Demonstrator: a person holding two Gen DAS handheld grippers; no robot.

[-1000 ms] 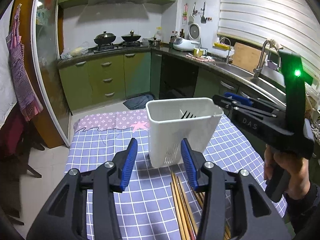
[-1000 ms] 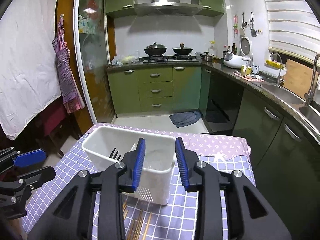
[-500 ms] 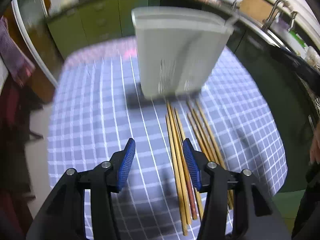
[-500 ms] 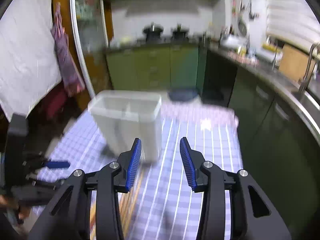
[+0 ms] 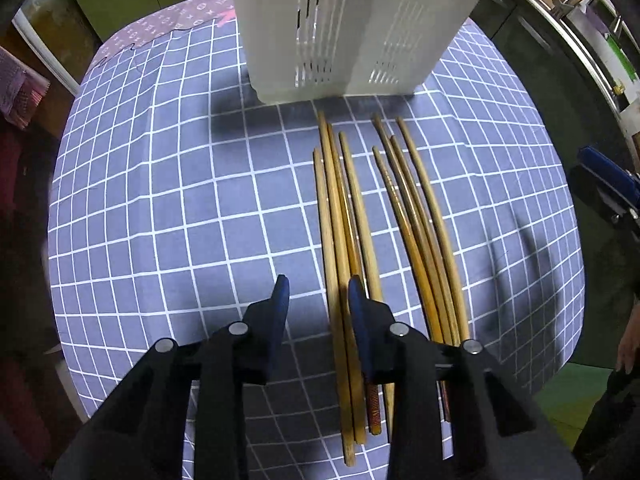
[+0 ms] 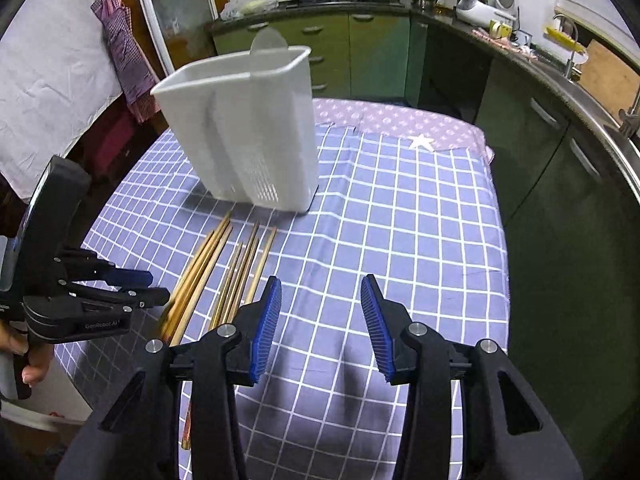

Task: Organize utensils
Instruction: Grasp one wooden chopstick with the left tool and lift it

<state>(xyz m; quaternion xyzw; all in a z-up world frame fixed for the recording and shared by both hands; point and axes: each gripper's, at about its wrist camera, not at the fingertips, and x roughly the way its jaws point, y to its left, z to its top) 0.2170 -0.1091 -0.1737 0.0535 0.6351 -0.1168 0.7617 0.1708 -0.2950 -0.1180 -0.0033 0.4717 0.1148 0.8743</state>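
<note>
The left tongs (image 5: 316, 300) are closing over the chopsticks (image 5: 340, 240) at the frame's bottom, gripping nothing yet. The right tongs (image 6: 320, 320) stand apart, empty. Next: pinch one, drop it in the white holder (image 5: 340, 20).

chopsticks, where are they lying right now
The chopsticks lie flat in two loose bundles on the checked tablecloth, just in front of the white utensil holder; in the left wrist view they run right of centre, under the left gripper.

"GenRobot AI" on left tongs (image 6: 154, 288)
</note>
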